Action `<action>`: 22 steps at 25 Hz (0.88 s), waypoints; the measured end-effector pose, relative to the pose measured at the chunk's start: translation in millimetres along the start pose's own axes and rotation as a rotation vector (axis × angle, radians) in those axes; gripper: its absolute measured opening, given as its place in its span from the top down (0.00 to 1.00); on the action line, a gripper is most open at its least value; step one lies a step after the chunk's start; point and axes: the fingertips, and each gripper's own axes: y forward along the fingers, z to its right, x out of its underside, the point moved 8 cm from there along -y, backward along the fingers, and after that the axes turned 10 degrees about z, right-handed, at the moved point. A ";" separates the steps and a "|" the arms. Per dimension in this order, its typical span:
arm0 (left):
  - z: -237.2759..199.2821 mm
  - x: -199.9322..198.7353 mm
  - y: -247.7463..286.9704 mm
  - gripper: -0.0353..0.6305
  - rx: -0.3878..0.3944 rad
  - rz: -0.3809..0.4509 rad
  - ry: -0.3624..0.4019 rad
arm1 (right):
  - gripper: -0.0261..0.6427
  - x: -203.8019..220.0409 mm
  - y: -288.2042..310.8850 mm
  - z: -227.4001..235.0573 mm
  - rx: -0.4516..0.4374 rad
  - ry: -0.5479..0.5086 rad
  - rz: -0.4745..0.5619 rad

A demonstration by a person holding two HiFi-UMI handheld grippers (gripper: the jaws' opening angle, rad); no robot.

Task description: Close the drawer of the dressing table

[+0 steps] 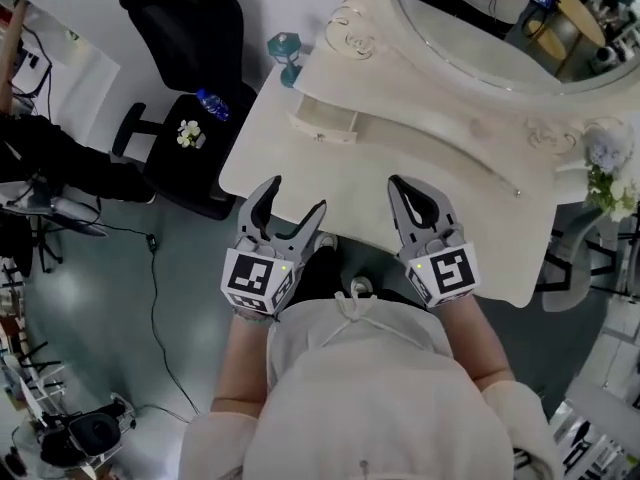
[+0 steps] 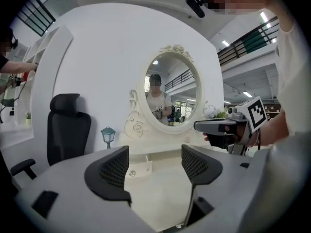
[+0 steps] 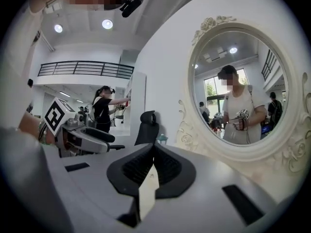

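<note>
The closing looks not yet begun: the small drawer [image 1: 322,125] stands pulled out of the raised shelf at the far left of the cream tabletop [image 1: 300,173], well apart from both tools. The left tool [image 1: 292,208] hovers over the near edge, jaws spread and empty. The right tool [image 1: 400,188] beside it has its jaws pressed together on nothing. The whole push is left (reach, contact, shove). Beyond are an oval mirror [image 1: 500,18], a teal lamp [image 1: 285,56] and a black office chair [image 1: 185,28].
</note>
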 end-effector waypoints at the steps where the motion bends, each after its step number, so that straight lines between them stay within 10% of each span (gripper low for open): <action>1: -6.8 8.5 11.3 0.43 0.013 -0.014 -0.003 | 0.95 7.3 4.9 5.3 0.018 -0.002 0.001; 22: -92.6 164.7 151.2 0.43 0.166 -0.334 -0.106 | 0.95 130.3 93.6 46.9 0.166 0.061 -0.183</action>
